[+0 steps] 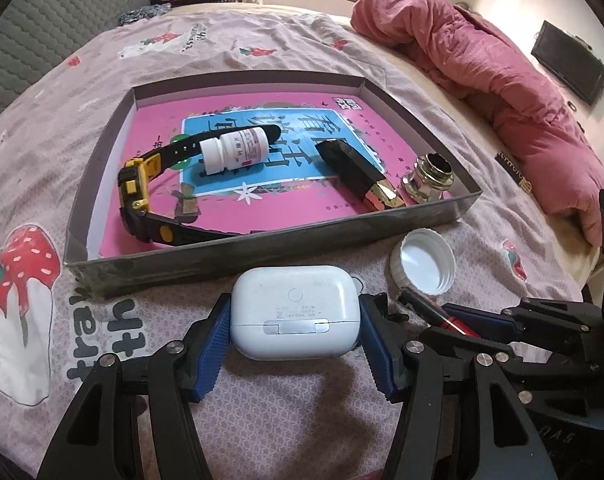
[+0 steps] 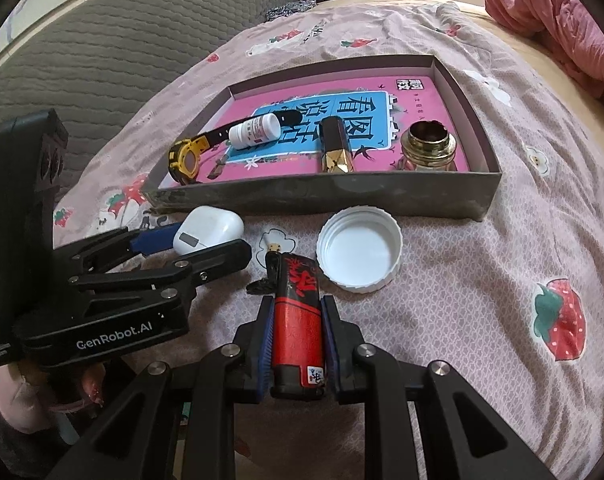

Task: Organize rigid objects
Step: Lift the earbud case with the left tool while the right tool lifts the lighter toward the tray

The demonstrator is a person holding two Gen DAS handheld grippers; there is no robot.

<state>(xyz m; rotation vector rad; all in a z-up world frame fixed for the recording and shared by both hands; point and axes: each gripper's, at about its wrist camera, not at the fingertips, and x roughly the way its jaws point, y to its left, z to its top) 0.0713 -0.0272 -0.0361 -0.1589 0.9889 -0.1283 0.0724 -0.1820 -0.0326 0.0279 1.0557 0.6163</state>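
Bedsheet lies bare and roomy to the right of the right gripper, printed with strawberries, and runs out to the rumpled pink quilt at the far edge. Less room shows between the two tools, which sit close side by side near the front of the bed.

That right gripper is clamped narrow on a red and black lighter, its blue pads pressed against both long sides; the lighter's metal tip points toward the tray. Just beside that tip, on the sheet, a white bottle cap lies open side up, close to the tray's near wall.

The left gripper stands about half open around a white earbud case. Its blue pads sit at the case's two ends and seem to touch them, though I cannot tell how firmly. The case rests on the sheet just short of the tray wall.

Beyond, the shallow cardboard tray holds a pink book cover with a yellow and black watch, a white pill bottle lying across the watch strap, a black and gold lipstick and a small brass jar in the right-hand corner.
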